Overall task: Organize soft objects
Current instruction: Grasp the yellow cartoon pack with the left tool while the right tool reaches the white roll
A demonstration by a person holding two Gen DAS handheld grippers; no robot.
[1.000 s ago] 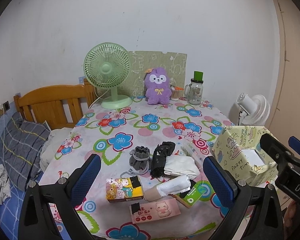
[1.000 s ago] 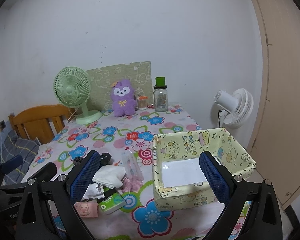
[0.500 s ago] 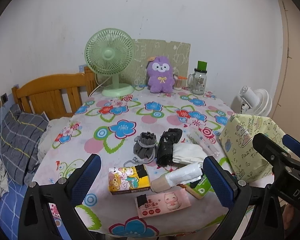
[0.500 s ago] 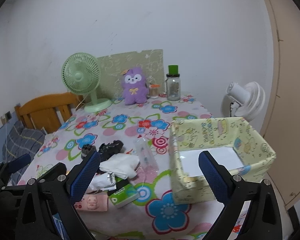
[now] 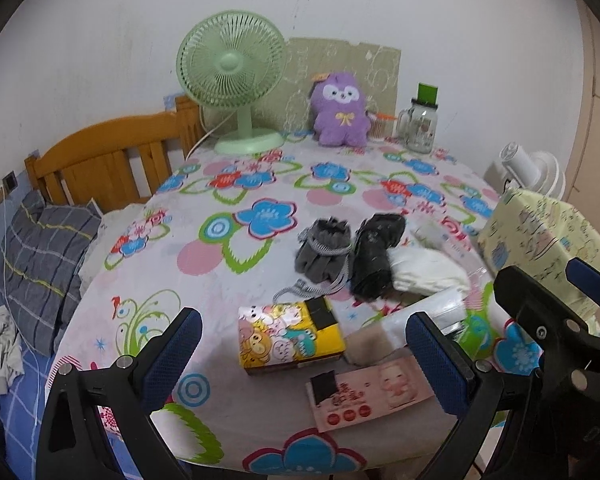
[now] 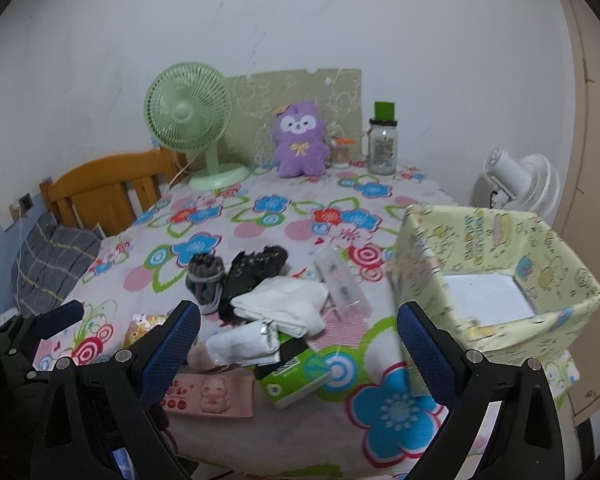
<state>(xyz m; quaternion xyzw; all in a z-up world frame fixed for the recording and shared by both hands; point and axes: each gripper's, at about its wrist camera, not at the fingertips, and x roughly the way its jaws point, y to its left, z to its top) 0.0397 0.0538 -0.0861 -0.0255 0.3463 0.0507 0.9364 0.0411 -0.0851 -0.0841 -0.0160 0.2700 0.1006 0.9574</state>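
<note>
On the flowered tablecloth (image 5: 228,216) lie a grey drawstring pouch (image 5: 324,250), a black rolled cloth (image 5: 374,254) and a folded white cloth (image 5: 424,272); they also show in the right wrist view as the pouch (image 6: 205,280), black cloth (image 6: 252,276) and white cloth (image 6: 288,306). A purple plush toy (image 5: 340,110) sits at the far edge. A yellow patterned box (image 6: 496,276) stands open at the right. My left gripper (image 5: 300,356) is open and empty above the near edge. My right gripper (image 6: 298,346) is open and empty.
A yellow tissue pack (image 5: 290,338), a pink packet (image 5: 370,394), a green tissue pack (image 6: 294,372), a wrapped white roll (image 6: 244,344) and a clear plastic case (image 6: 340,280) lie near the front. A green fan (image 5: 232,76) and a glass jar (image 5: 420,122) stand at the back. A wooden headboard (image 5: 108,164) is at left.
Both grippers have moved closer to the table and lower; the objects look larger. Nothing on the table has moved.
</note>
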